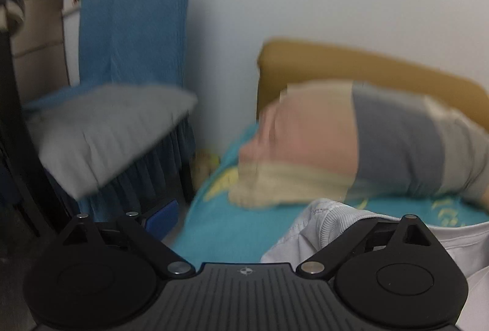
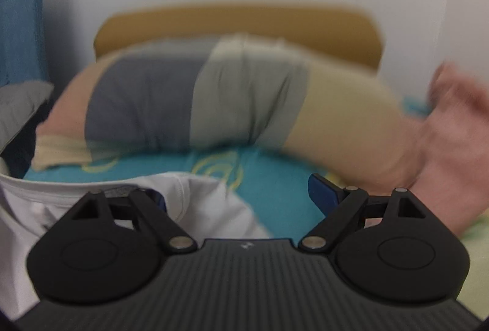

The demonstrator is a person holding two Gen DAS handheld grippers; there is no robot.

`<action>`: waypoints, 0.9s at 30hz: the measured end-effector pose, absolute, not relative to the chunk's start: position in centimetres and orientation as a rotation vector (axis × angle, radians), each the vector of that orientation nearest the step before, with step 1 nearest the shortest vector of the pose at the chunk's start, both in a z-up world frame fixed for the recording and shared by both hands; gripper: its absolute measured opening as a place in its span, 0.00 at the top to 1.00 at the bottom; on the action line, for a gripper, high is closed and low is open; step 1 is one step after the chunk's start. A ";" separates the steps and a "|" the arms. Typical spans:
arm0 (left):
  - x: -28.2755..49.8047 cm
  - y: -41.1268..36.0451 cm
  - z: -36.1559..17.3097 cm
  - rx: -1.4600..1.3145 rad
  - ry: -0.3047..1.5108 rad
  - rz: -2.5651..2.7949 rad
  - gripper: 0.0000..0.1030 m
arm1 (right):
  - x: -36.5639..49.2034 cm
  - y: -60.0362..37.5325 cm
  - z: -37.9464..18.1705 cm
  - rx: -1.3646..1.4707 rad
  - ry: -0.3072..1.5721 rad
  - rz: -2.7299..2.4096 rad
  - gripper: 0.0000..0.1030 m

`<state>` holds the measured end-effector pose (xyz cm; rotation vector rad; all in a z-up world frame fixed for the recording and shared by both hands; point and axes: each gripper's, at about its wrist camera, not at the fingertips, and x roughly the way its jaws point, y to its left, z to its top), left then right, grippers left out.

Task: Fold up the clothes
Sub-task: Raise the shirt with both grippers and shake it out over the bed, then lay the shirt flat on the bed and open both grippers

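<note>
Both views are smeared with blur, so fine detail is hard to make out. In the left wrist view the grey cushion (image 1: 104,135) at the left edge is soft-edged, the blue cloth (image 1: 134,19) behind it runs out of the top, and the striped pillow (image 1: 360,141) at the head of the bed (image 1: 232,227) is streaked. The left gripper (image 1: 275,217) shows one blue pad (image 1: 162,217) on the left; its right finger is buried in the white shirt (image 1: 324,227), so I cannot tell whether it grips the cloth, though its arms stand wide. The white shirt lies on the bed's near edge, cut off by both gripper bodies. In the right wrist view the right gripper (image 2: 241,193) stands wide, its left pad (image 2: 159,196) against the shirt's collar, its right pad (image 2: 324,193) over bare sheet. A blurred hand (image 2: 452,147) crosses the right edge.
</note>
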<state>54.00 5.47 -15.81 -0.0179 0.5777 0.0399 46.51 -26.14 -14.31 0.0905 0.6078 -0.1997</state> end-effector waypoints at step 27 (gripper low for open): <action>30.7 9.2 -6.0 -0.097 0.574 -0.145 0.00 | 25.7 -22.8 -3.2 0.191 0.559 0.104 0.15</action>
